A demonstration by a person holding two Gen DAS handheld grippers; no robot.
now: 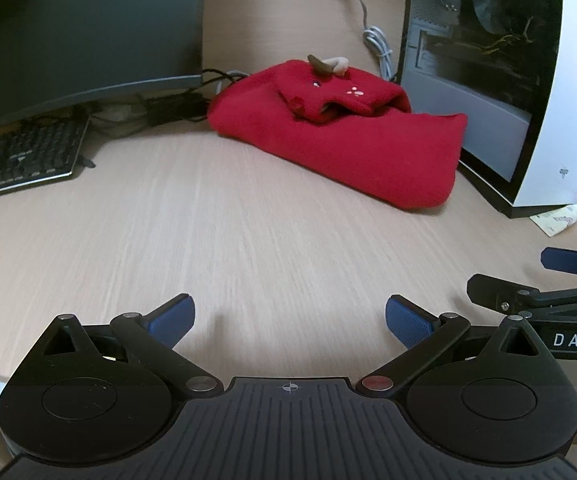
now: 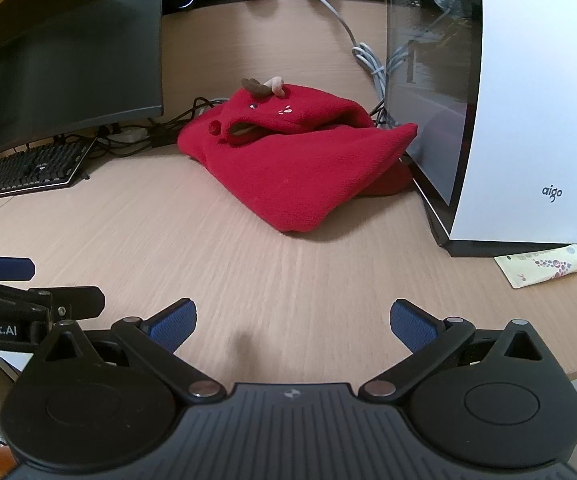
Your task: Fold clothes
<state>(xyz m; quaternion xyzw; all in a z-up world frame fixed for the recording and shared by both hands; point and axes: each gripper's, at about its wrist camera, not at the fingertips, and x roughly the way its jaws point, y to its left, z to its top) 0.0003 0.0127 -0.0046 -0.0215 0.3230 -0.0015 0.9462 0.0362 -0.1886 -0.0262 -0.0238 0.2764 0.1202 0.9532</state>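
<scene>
A red fleece garment (image 1: 340, 140) (image 2: 300, 164) lies folded in a bundle on the wooden desk (image 1: 208, 232) (image 2: 208, 248), its hood on top with small antlers (image 1: 326, 65) (image 2: 264, 85) and an embroidered face. My left gripper (image 1: 288, 322) hovers over bare desk well short of the garment, jaws wide open and empty. Over the desk's near part, my right gripper (image 2: 293, 322) is likewise open with nothing between its blue pads (image 2: 412, 326). Each gripper shows at the edge of the other's view, side by side.
A dark monitor (image 1: 80, 28) (image 2: 64, 52) and keyboard (image 1: 20, 156) (image 2: 32, 170) stand at the left. A white computer case (image 1: 488, 80) (image 2: 528, 120) rises right beside the garment. A grey cable (image 2: 364, 52) runs behind. A small tube (image 2: 544, 266) lies by the case.
</scene>
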